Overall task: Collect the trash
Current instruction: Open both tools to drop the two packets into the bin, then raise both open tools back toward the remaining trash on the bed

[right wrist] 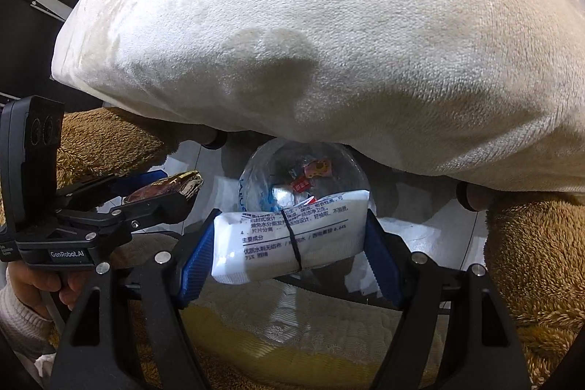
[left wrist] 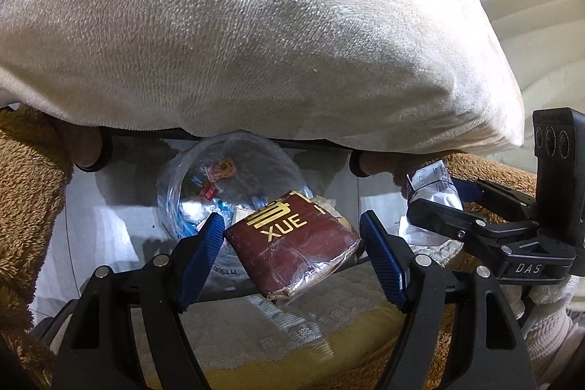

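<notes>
Tilted steeply down, the left hand-held gripper point(left wrist: 292, 256) is clamped on a maroon packet point(left wrist: 294, 245) and the right hand-held gripper point(right wrist: 289, 245) on a white wipes pack point(right wrist: 292, 236), both above a clear-lined bin point(left wrist: 204, 178) farther off.

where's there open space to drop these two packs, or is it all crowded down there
Free: the open mouth of the clear bag between the two brown fleece cushions, and pale floor beside it. Crowded: the cream pillow overhangs above, and both loaded grippers sit side by side.
</notes>
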### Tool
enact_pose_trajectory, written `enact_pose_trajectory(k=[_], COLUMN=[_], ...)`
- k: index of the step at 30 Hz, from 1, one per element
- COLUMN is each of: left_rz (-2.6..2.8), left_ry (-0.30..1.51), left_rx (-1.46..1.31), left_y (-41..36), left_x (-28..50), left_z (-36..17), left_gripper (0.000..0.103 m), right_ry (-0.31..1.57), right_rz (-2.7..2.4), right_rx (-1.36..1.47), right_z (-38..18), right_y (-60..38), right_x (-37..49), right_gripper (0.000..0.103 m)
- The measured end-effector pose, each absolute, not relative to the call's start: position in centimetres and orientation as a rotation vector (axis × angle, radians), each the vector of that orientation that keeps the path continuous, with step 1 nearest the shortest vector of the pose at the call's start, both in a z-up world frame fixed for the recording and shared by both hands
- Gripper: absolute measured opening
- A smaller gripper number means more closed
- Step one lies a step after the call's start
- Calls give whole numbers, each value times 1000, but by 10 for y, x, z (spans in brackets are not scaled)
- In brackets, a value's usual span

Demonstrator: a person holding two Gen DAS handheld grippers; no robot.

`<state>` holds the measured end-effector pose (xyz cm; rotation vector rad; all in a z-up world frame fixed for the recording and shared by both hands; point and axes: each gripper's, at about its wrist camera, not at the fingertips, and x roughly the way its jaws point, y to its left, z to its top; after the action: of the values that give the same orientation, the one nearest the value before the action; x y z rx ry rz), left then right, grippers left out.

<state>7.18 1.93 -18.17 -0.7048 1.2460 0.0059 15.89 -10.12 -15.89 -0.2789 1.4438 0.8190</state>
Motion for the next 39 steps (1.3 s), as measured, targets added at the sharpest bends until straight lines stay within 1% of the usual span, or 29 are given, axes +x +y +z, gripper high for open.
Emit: enact_pose_trajectory(k=[15,17,18,19,25,39], left_rz=[3,5,5,7,18,17], left_ry=[1254,1248,1245,1241,1220,1114], left_rx=[-733,-726,-730,-731,-735,-657], left_y=[24,23,23,24,26,23], left_x=[73,72,72,71,69,61], left_z=[-182,-181,-180,-180,-175,-135], left_gripper=[76,78,81,82,82,82], right_ry=[1417,1414,1412,1409,1381,1236], right_rz=[834,837,839,844,848,849], right_rx=[-265,-261,-256,-251,-241,-201], right_z=[-149,-147,-146,-145,-136,-99], right_y=[-103,-104,-104,-105,-108,-127], right_x=[159,160,161,161,160,156], right_gripper=[76,77,81,82,82,82])
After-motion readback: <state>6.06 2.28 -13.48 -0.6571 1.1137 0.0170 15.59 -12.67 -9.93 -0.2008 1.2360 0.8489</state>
